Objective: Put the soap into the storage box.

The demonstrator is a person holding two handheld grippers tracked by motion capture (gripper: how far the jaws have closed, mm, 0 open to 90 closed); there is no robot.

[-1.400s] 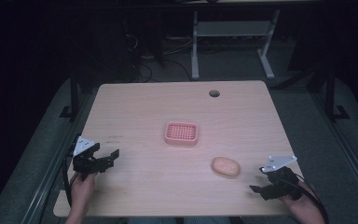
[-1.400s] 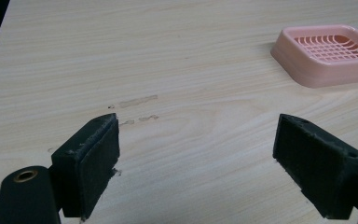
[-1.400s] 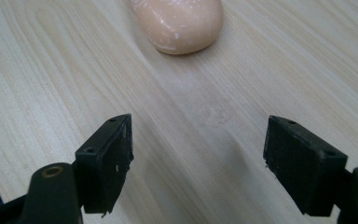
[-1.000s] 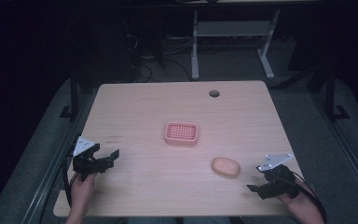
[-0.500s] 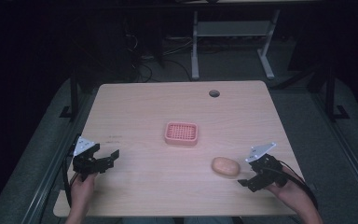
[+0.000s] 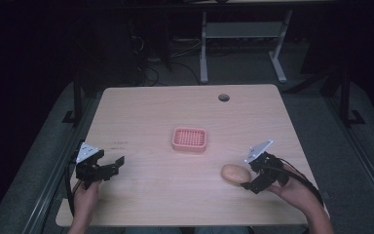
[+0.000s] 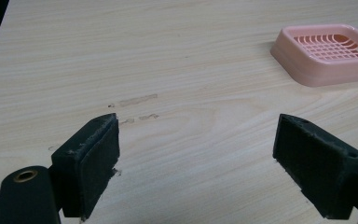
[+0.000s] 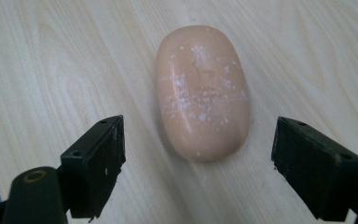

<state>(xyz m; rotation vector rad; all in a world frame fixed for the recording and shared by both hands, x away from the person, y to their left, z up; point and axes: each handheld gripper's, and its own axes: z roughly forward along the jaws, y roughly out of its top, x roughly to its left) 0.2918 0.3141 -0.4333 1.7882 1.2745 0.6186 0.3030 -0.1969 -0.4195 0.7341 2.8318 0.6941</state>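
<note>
Pale wood-grain table (image 6: 141,112), round grommet hole (image 6: 223,97), dark room, grey floor (image 6: 350,146)

Bare table (image 6: 141,117) lies around the soap (image 6: 236,173) and pink dish (image 6: 190,139).

Legible text, labels, brands, numbers, signs: none. Bar of soap (image 8: 203,91), lying near the table's (image 6: 141,112) front right corner: faint stamped mark pressed into its upper face, worn and flecked white, too shallow to read as letters or a brand. Pink soap dish (image 7: 328,53): plain grid, unmarked.
</note>
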